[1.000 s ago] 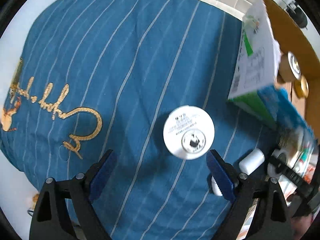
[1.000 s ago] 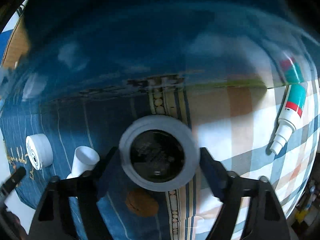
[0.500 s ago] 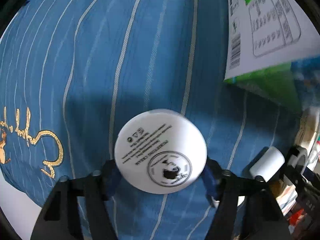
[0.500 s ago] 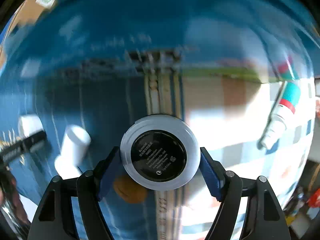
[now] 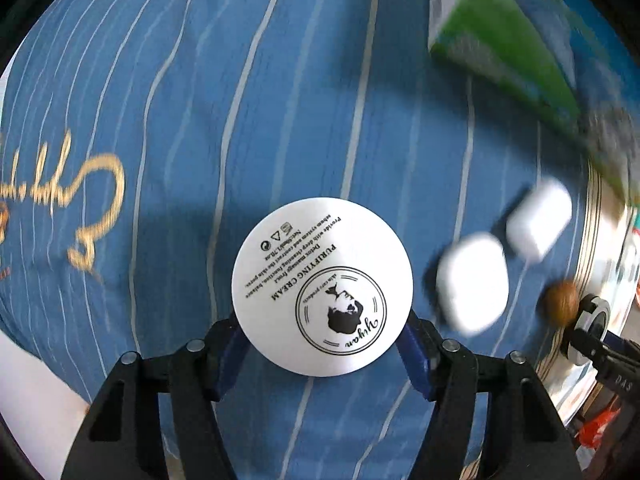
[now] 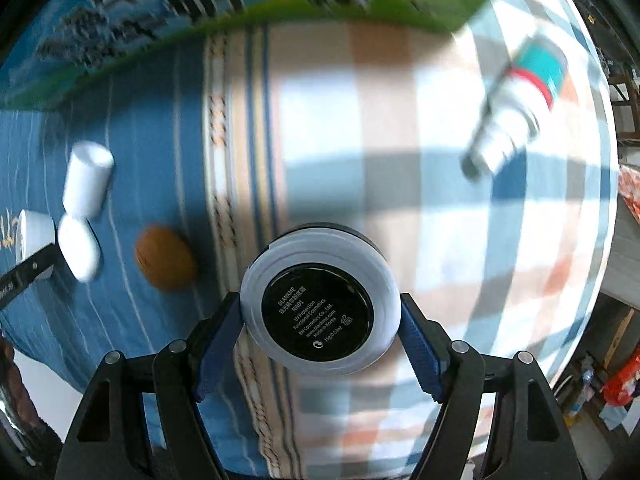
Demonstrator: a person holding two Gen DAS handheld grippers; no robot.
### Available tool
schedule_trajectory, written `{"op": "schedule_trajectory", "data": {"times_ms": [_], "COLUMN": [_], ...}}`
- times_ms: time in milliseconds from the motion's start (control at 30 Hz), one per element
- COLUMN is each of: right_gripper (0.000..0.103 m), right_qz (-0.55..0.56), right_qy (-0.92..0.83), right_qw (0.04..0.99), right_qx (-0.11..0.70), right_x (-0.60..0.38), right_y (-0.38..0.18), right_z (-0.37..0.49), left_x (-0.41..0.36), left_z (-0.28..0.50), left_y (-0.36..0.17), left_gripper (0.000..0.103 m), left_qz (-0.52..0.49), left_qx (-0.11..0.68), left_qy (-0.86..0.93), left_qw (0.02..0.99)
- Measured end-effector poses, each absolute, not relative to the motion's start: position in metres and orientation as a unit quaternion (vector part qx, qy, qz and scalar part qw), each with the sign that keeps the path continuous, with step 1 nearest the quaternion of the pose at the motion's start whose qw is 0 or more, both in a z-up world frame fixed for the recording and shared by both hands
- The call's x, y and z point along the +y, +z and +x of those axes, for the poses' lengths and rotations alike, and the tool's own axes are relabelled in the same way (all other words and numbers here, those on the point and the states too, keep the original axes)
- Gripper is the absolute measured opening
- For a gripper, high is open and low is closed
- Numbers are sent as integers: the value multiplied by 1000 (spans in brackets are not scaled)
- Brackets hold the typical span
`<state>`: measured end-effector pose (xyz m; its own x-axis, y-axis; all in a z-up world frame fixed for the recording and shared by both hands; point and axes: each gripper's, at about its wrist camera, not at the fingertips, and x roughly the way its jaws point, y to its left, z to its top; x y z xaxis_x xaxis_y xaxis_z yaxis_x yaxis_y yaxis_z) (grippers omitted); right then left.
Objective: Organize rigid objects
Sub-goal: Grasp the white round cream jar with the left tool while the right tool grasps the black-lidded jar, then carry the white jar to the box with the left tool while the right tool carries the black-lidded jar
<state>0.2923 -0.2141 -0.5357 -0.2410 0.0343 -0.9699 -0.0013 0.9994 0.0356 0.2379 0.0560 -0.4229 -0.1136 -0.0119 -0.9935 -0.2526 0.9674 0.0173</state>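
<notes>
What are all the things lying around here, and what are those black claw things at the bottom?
white cream jar: one, white with black print, between the left claw's pads, above the blue cloth
compact: one, pale rim with black centre, held between the right claw's pads
small white containers: two, white, on the blue cloth right of the jar
brown nut-like object: one, brown, on the blue cloth
tube: one, white with teal and red, on the checked cloth
carton: one, green and white, far edge
blue cloth: one, blue with pale stripes and gold writing
checked cloth: one, blue, white and orange
left gripper: black, blue pads, closed on the jar
right gripper: black, blue pads, closed on the compact
</notes>
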Motion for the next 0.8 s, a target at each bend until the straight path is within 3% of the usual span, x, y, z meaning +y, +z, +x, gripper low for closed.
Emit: {"op": "schedule_trajectory", "data": {"times_ms": [267,800], "right_gripper": [78,77], "right_qz": [18,-2], "right_qy": [4,-8], "right_qw": [597,610], "right_qx": [802,793], "right_x": [-227,-205], "right_y": [-554,-550], "right_z": [255,243], "left_x": [24,26], "left_z": [178,184], "left_y": [-445,-440], "left_gripper": [66,64], "left_qz": [-86,-89], "left_qx": [772,760], "left_qy": [74,82], "left_qw": [626,638]}}
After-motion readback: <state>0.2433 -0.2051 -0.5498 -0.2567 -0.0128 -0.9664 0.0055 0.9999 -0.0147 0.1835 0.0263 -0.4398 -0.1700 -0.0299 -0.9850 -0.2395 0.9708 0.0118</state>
